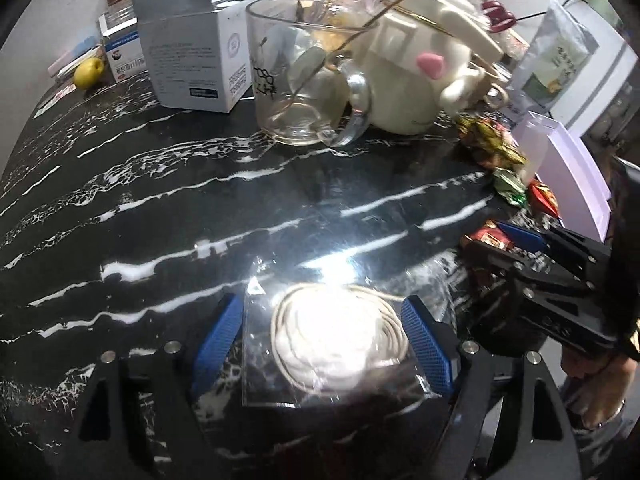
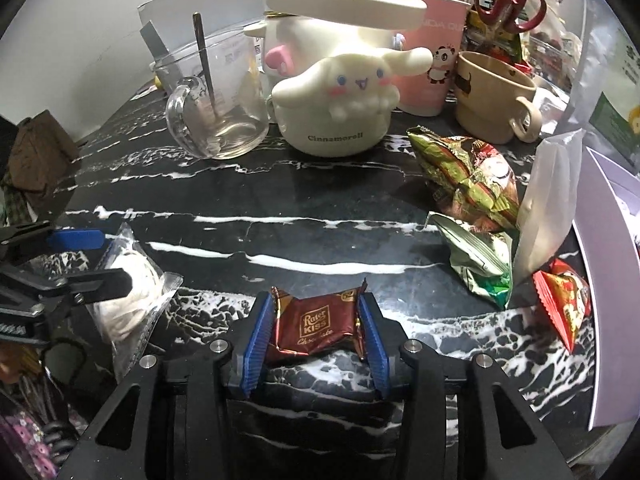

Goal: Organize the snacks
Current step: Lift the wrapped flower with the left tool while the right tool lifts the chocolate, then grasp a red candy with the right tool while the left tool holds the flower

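My right gripper [image 2: 316, 322] has its jaws closed onto a brown chocolate packet [image 2: 310, 326], one blue pad pressed to each crimped end, the packet low over the black marbled bench [image 2: 280, 200]. My left gripper [image 1: 322, 344] has its jaws spread wide on either side of a clear bag with a coiled white cable [image 1: 336, 340]; the pads stand just beside the bag's edges, but glare keeps me from telling whether they touch it. Ahead of both sets of jaws lies a broad bare stretch of bench, the widest open room in view. Beyond that stretch stand a glass mug [image 2: 216, 108] with a spoon in it and, touching its right side, a white Cinnamoroll jar [image 2: 340, 92]. Ahead and to the right of my right jaws lies a heap of snacks: a gold-green foil packet [image 2: 468, 184], a silver-green packet [image 2: 480, 264] nearer me, and a red packet [image 2: 564, 304] close to the bench's right edge. A white pouch [image 2: 548, 208] stands upright just beside them, and a pale lilac box [image 2: 608, 272] crowds that right edge. A tan cup [image 2: 492, 100] sits behind the heap. To the far left ahead of my left jaws are a white carton [image 1: 192, 52] and a yellow fruit [image 1: 88, 72] near the back edge.
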Demonstrator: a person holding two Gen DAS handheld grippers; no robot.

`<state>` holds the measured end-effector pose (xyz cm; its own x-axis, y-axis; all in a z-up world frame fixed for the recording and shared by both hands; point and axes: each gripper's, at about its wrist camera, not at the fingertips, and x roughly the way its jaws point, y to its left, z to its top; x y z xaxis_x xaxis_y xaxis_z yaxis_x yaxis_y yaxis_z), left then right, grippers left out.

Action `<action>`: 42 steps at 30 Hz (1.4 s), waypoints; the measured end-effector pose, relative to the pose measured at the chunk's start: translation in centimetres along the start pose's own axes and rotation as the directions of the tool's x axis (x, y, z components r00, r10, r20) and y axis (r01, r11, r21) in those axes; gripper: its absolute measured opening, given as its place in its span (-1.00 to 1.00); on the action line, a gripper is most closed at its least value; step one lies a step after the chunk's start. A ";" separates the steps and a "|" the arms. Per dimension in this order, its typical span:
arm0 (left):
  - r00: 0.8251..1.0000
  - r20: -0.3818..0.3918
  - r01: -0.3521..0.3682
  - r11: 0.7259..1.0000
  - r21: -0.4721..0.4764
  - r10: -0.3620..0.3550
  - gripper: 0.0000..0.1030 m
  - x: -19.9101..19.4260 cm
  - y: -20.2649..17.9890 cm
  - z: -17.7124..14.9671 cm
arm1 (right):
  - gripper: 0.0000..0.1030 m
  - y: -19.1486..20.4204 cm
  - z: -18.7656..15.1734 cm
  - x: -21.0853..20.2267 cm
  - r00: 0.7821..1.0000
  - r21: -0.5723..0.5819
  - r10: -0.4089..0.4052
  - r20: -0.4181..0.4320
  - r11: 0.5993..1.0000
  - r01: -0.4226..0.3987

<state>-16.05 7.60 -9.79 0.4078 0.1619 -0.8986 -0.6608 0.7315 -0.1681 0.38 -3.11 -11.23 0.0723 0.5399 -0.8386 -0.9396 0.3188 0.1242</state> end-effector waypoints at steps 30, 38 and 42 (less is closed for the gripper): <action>0.999 0.040 -0.011 0.988 0.153 0.005 -0.29 0.6 -2.7 -2.0 | -0.44 1.9 -0.9 -0.3 0.998 -0.055 -0.049 0.048 0.997 0.052; 0.998 0.058 0.024 0.989 0.145 -0.033 -0.40 0.1 -2.3 -1.3 | -0.74 1.9 -0.7 -1.1 0.995 -0.051 -0.053 0.081 0.997 0.058; 0.996 0.069 0.051 0.989 0.135 -0.061 -0.41 -0.3 -2.3 -1.0 | -0.74 1.3 -0.8 -1.2 0.997 -0.012 -0.025 0.072 1.000 0.026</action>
<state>-15.32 5.20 -9.52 0.4902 0.1624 -0.8563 -0.5477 0.8217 -0.1577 -1.16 -3.97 -10.50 0.1199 0.5861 -0.8014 -0.9413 0.3237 0.0959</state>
